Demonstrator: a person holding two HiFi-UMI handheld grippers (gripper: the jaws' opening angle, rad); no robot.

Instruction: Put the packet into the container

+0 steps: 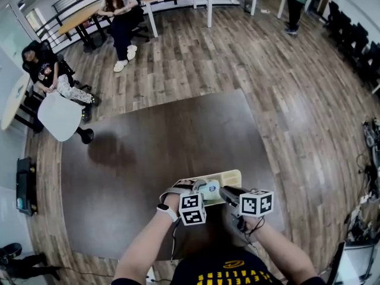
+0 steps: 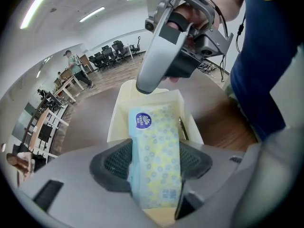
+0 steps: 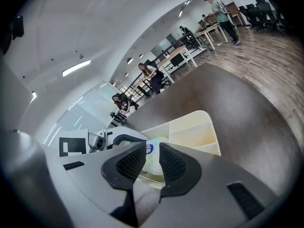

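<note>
**Desk:** What have you got in the left one?

**Me:** My left gripper (image 2: 153,169) is clamped on the packet (image 2: 154,132). Both black pads press on its long sides. It's a pale packet with yellow and blue rings and a round blue logo at the far end.

**Desk:** And where is the packet relative to the container?

**Me:** It points nose-down into the cream container (image 2: 118,120), with the logo end inside the walls of the near compartment. I can't tell whether that end touches the bottom. The container sits at the near edge of the dark table (image 1: 148,141), right in front of me.

**Desk:** What about the right one?

**Me:** My right gripper (image 3: 152,161) has its jaws partway apart, gripping nothing. In the right gripper view I see the logo end of the packet through the gap, beyond the pads. The left gripper view shows the nose of the right gripper just above that end, with a strip of container wall between them.

**Desk:** Is anything else in the container?

**Me:** The far compartments look bare from the right gripper view. The near one is mostly hidden by the packet.
</note>
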